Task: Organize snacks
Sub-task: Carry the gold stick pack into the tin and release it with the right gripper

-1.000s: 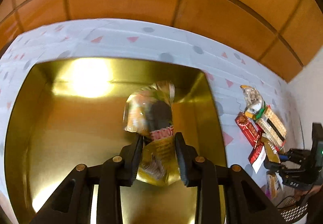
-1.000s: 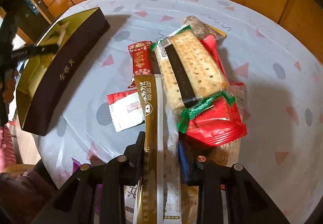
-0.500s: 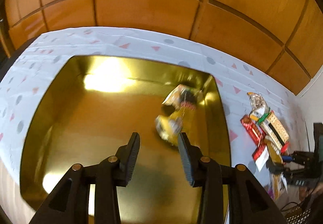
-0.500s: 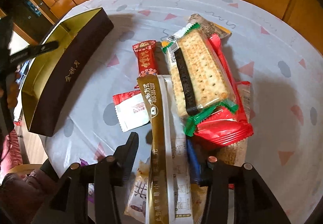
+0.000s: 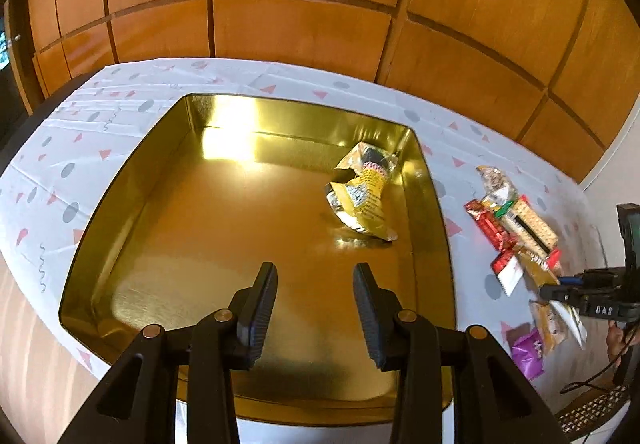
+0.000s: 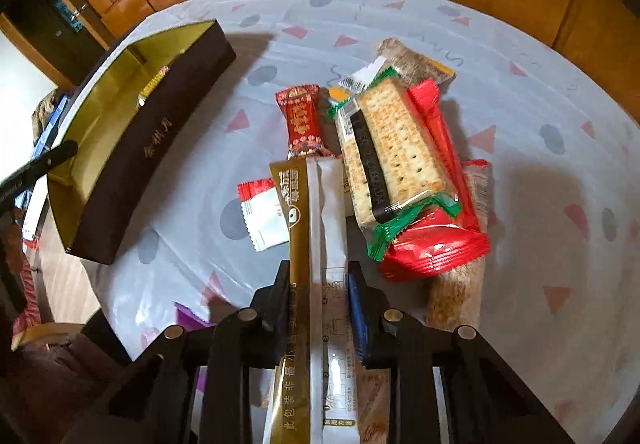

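A: Which step? 
B: Pickup. The right tool (image 6: 316, 280) is clamped on the gold-and-white sachet (image 6: 316, 244), beside the gold box (image 6: 120, 131). 
A: Left tool (image 5: 314, 284)? 
B: Half-open, empty, over the box. Next: carry the sachet across.

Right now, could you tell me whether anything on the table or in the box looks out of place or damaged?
One thing: the yellow packet in the gold box lies crumpled and askew by the right wall rather than flat. On the table, the remaining snacks sit in an untidy overlapping heap, crackers across a red packet.
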Available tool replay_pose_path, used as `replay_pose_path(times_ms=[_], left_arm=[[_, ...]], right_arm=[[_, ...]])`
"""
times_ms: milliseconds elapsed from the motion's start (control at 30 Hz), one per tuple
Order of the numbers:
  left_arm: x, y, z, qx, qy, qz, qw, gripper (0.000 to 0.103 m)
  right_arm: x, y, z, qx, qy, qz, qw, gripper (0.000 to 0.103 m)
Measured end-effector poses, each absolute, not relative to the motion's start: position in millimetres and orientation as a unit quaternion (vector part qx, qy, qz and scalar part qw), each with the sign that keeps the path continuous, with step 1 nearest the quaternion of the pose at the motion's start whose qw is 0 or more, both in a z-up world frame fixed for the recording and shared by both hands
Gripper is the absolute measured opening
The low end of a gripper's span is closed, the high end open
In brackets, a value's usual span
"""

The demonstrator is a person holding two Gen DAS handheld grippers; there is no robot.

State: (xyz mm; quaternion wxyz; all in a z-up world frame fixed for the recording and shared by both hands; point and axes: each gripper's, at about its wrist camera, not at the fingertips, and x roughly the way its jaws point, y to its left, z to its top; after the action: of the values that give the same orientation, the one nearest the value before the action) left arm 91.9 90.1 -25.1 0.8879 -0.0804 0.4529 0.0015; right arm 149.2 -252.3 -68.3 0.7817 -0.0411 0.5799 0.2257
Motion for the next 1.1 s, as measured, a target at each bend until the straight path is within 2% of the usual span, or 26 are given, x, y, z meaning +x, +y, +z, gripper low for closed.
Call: replay_pose_path(times_ms=[333, 667, 833, 1033, 1067, 1100], left_arm=[[78.3, 106.6, -25.2, -0.092, 0.445, 0.01, 0.891, 0.04], [65.0, 136.4, -21.7, -0.122, 0.43, 0.027, 0.894, 0.04], [61.1, 149.1, -24.0, -0.131, 0.431, 0.037, 0.892, 0.04], [60.8, 158.2, -33.5, -0.142, 0.437, 0.046, 0.887, 0.04], [61.9, 157.7, -34.0, -0.141, 0.437, 0.046, 0.887, 0.04], [63.1, 155.0, -33.8, -0.139, 0.437, 0.045, 0.888, 0.04]], right_arm=[[115.5, -205.5, -40.1, 0.007, 0.57, 0.254, 0.781, 0.026], [142.7, -109.7, -0.8, 0.168, 0.528, 0.28, 0.784, 0.027], [157.1, -63.4, -21.3, 0.21, 0.54, 0.254, 0.774, 0.04], [143.2, -42.3, -42.1, 0.158, 0.559, 0.255, 0.773, 0.042], [137.9, -44.4, -39.3, 0.143, 0.554, 0.257, 0.779, 0.044], [130.8, -48.3, -32.8, 0.124, 0.542, 0.259, 0.79, 0.052]])
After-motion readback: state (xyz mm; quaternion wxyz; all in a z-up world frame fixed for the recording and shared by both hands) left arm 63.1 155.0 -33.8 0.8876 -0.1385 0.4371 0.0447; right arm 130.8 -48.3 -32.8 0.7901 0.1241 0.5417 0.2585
